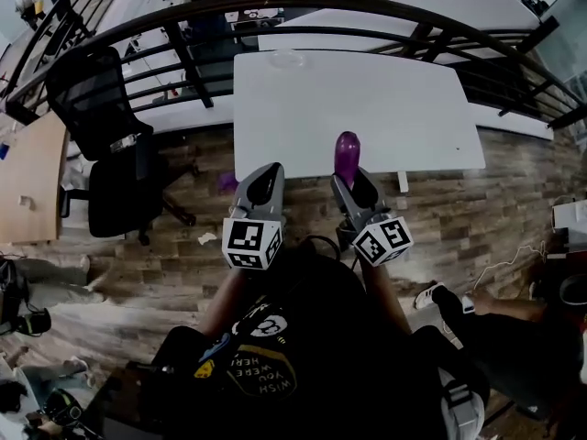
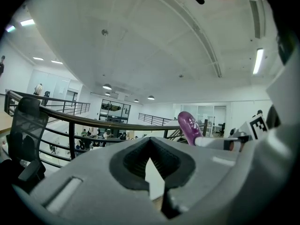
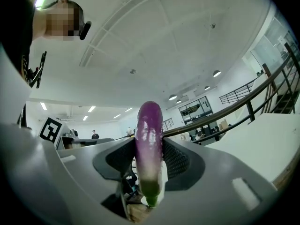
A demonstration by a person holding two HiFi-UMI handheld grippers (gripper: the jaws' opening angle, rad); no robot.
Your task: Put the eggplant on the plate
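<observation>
A purple eggplant (image 1: 347, 152) stands upright, green stem end down, between the jaws of my right gripper (image 1: 354, 178), which is shut on it. In the right gripper view the eggplant (image 3: 149, 130) fills the gap between the two dark pads. My left gripper (image 1: 263, 183) is beside it at the left, jaws shut with nothing in them; its tips meet in the left gripper view (image 2: 149, 138), where the eggplant (image 2: 189, 125) shows at the right. Both grippers hover just short of the near edge of the white table (image 1: 385, 108). A clear plate (image 1: 286, 59) sits at the table's far edge.
A black office chair (image 1: 103, 131) stands left of the table on the wood floor. A dark curved railing (image 1: 183, 21) runs behind the table, with another white table (image 1: 431, 12) past it. A small purple object (image 1: 227, 182) lies on the floor by the left gripper. A person's shoe (image 1: 431, 293) is at the right.
</observation>
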